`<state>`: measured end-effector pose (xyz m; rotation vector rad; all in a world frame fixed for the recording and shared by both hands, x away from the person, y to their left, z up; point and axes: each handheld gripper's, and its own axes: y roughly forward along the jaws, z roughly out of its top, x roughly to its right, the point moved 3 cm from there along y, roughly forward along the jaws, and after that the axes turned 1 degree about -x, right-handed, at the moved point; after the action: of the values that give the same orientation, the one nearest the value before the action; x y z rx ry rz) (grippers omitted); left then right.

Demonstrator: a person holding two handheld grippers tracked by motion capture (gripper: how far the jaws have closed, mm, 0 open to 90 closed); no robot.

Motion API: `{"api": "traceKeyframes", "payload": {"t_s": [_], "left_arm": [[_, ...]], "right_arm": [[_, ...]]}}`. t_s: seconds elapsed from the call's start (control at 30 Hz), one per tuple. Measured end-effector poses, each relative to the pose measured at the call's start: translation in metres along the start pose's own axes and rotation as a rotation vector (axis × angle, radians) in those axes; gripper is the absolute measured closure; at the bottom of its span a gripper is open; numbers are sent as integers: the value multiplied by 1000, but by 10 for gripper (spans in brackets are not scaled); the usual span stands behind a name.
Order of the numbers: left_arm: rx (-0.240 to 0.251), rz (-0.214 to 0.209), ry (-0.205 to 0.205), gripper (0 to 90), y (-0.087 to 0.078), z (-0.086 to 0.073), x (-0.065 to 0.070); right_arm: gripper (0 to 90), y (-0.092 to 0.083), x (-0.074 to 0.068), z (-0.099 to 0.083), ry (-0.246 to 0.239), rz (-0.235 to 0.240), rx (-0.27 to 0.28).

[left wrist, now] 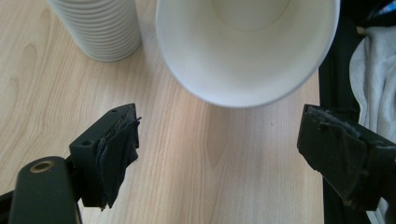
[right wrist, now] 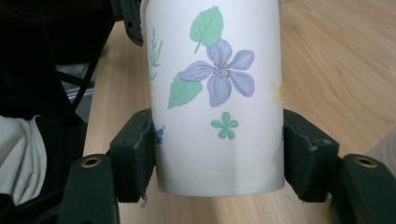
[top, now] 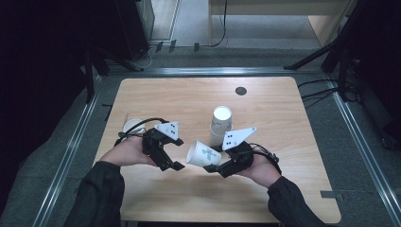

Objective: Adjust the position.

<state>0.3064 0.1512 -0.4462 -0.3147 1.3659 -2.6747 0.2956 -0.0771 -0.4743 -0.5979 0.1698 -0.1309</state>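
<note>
Wooden table: one cup stack, one flowered cup

Black sleeves on both forearms. Each black claw, left claw and right claw, carries a grey three-cornered plate with dark dots, and thin black cables loop behind. Brass-ringed screw holes show, with worn, frayed black pads.

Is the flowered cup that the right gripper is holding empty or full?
Empty. The flowered cup lies tipped sideways in the right gripper, and the left gripper view shows its bare white inside.
</note>
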Motion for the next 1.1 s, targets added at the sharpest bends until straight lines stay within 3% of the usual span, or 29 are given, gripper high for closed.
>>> {"api": "traceKeyframes", "payload": {"t_s": [0.13, 0.23, 0.63, 0.9, 0.97, 1.1], "left_arm": [[59, 15, -65, 131, 0, -6, -3], [68, 11, -92, 135, 2, -5, -3], [129, 6, -107, 133, 9, -4, 6], [221, -10, -142, 133, 11, 0, 1], [237, -6, -130, 133, 11, 1, 2], [276, -24, -143, 133, 12, 4, 2]], "right_arm": [[343, -4, 1, -1, 10, -3, 6], [343, -6, 2, -2, 8, -6, 14], [343, -12, 6, -4, 39, 6, 54], [343, -18, 9, -4, 59, 6, 89], [342, -19, 10, -3, 67, 8, 97], [343, -20, 11, -3, 70, 15, 111]]}}
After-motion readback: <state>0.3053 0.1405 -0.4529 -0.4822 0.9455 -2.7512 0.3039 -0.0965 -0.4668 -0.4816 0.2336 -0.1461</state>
